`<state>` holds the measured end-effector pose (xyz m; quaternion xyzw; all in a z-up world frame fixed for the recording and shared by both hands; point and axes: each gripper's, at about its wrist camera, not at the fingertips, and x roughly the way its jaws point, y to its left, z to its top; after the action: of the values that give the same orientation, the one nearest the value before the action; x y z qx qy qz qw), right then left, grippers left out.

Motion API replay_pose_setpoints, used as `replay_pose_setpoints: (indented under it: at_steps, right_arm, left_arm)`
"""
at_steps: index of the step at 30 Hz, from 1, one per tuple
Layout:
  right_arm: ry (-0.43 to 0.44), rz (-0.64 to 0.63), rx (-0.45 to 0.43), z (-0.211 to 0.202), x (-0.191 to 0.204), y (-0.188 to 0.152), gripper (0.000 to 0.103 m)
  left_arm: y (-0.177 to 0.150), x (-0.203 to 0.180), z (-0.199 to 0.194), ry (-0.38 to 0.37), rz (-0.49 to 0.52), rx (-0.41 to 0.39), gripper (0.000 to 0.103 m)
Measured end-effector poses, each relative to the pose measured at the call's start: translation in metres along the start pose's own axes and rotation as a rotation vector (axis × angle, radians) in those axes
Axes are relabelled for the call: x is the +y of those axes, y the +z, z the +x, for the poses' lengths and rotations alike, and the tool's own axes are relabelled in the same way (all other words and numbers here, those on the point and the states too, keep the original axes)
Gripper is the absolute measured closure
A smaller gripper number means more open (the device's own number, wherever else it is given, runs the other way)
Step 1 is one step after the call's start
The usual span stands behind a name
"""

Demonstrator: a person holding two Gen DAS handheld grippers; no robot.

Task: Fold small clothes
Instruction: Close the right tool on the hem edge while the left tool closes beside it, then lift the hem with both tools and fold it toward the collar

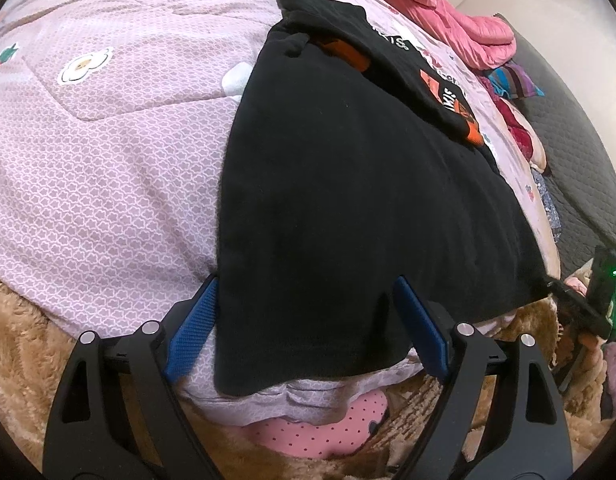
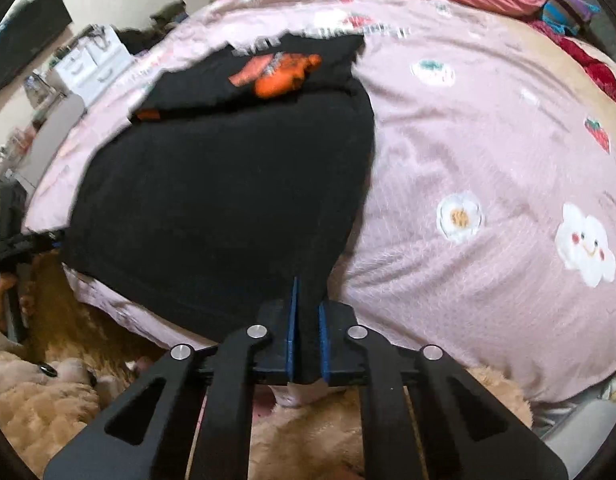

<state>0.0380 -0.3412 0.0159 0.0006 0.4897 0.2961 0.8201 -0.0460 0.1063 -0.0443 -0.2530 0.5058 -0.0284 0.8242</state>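
Left gripper (image 1: 306, 312): jaws spread wide, straddling the near hem of one black garment (image 1: 347, 200), gripping nothing; pads (image 1: 192, 328) blue. Right gripper (image 2: 306, 320): jaws nearly closed, pinching the garment's (image 2: 228, 200) near right corner. Garment: one, laid flat on a pink quilt (image 1: 108, 160), far end folded over with orange print (image 2: 284, 78) showing. Quilt: one, patched with flowers, strawberries and a cloud (image 2: 585, 242); covers the bed. Tan fleece blanket (image 1: 20, 340): one, under the quilt's near edge. Pink duvet (image 1: 447, 12): one, heaped at the far side. White drawer unit (image 2: 94, 64): by the far wall, blurred
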Motion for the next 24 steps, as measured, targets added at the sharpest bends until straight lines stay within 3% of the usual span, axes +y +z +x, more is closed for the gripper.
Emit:
replay_pose_setpoints:
  at_steps: [4, 6, 8, 10, 19, 24]
  right_arm:
    - [0.076, -0.021, -0.125, -0.022, 0.010, 0.017, 0.096]
    - [0.097, -0.022, -0.161, -0.027, 0.012, 0.024, 0.096]
    - [0.111, -0.014, -0.196, -0.030, 0.012, 0.031, 0.096]
    - [0.114, 0.004, -0.220, -0.030, 0.009, 0.039, 0.096]
    - [0.108, 0.082, -0.312, -0.040, -0.006, 0.054, 0.097]
    - [0.113, 0.137, -0.370, -0.047, -0.016, 0.065, 0.097]
  left_arm:
    - [0.000, 0.006, -0.005, 0.010, -0.022, -0.006, 0.042]
    - [0.000, 0.011, -0.008, 0.010, -0.043, -0.013, 0.057]
    - [-0.001, 0.017, -0.013, -0.004, -0.064, -0.021, 0.084]
    - [0.001, 0.020, -0.019, -0.050, -0.072, -0.037, 0.097]
    - [0.050, 0.010, -0.072, -0.130, 0.000, -0.210, 0.101]
    - [0.077, -0.006, -0.086, -0.133, 0.057, -0.291, 0.101]
